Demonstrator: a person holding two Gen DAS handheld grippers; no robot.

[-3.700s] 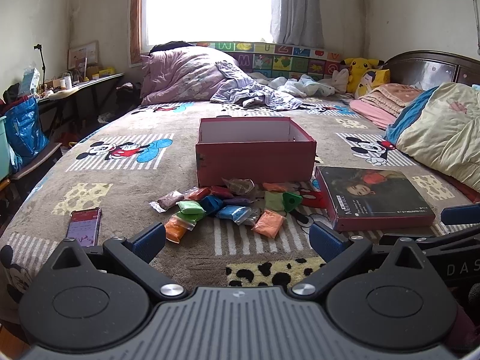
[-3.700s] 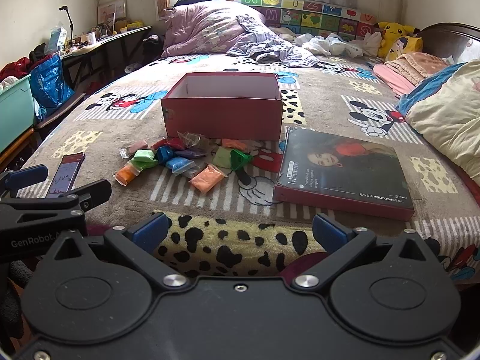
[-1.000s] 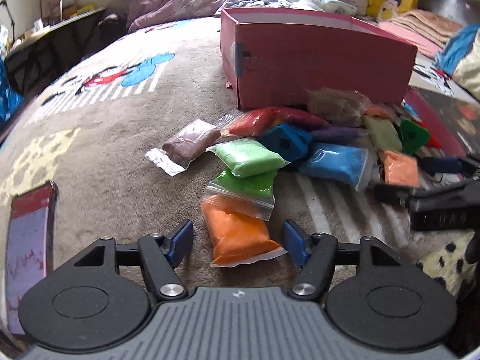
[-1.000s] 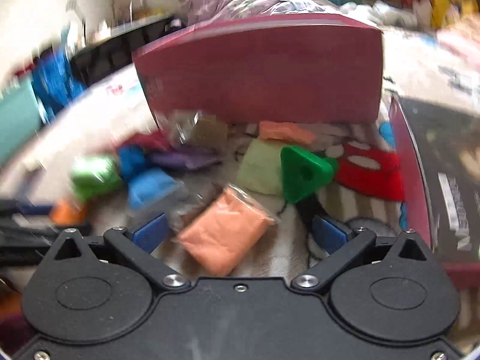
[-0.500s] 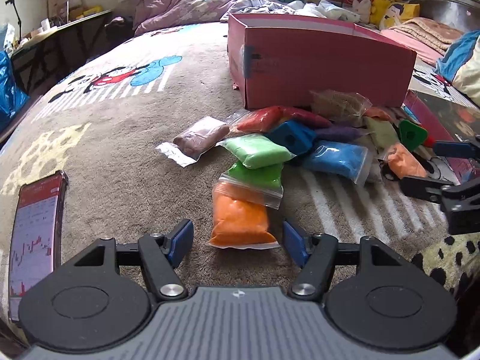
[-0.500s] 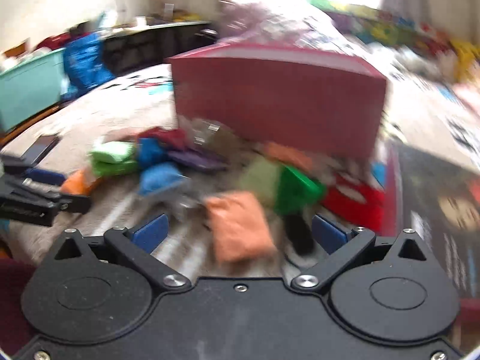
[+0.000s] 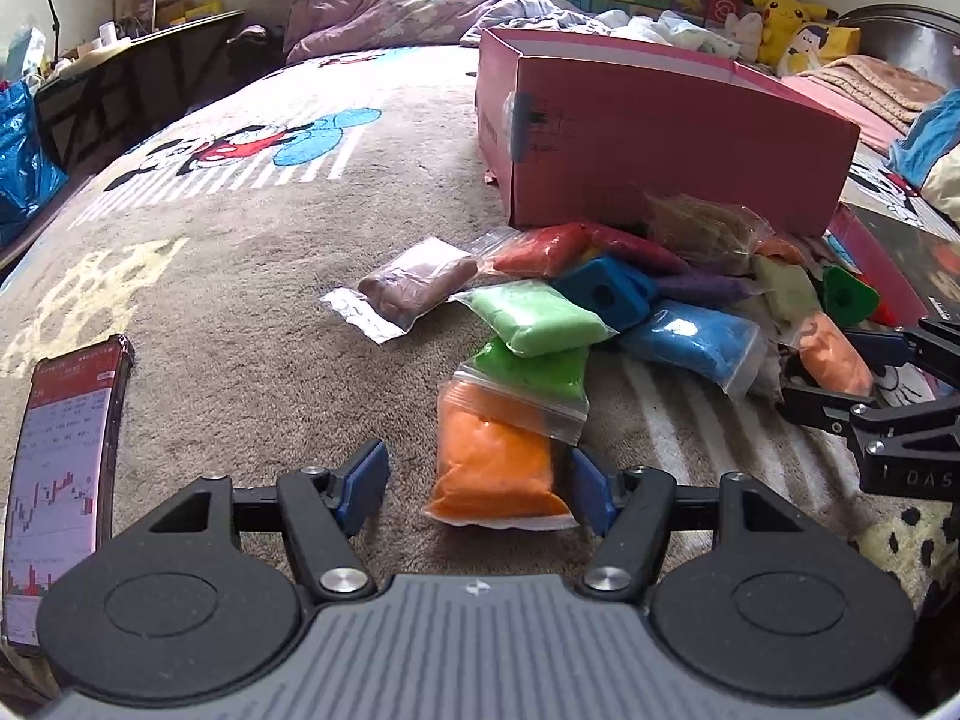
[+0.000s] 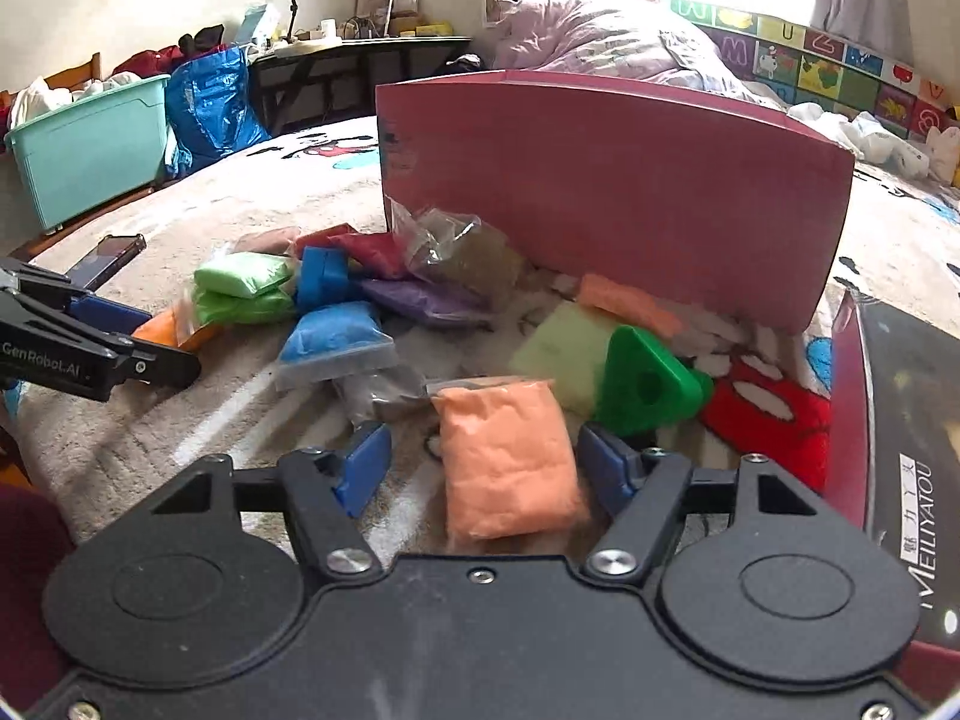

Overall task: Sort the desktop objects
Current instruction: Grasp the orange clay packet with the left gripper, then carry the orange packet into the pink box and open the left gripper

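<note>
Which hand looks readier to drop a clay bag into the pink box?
Probably the right. The right gripper is closing around the peach bag, with the pink box just ahead. The left gripper straddles an orange bag, farther from it.

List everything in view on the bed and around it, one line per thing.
box: one, pink, behind the pile
clay bags: about a dozen, mixed colours, heaped before the box
orange bag: one, between the left jaws
peach bag: one, between the right jaws
triangle block: one, green, right of the peach bag
blue block: one, mid-pile
phone: one, red-edged, far left
book: one, dark, right
tub: one, teal, on the floor
left gripper: jaws apart
right gripper: jaws closing
</note>
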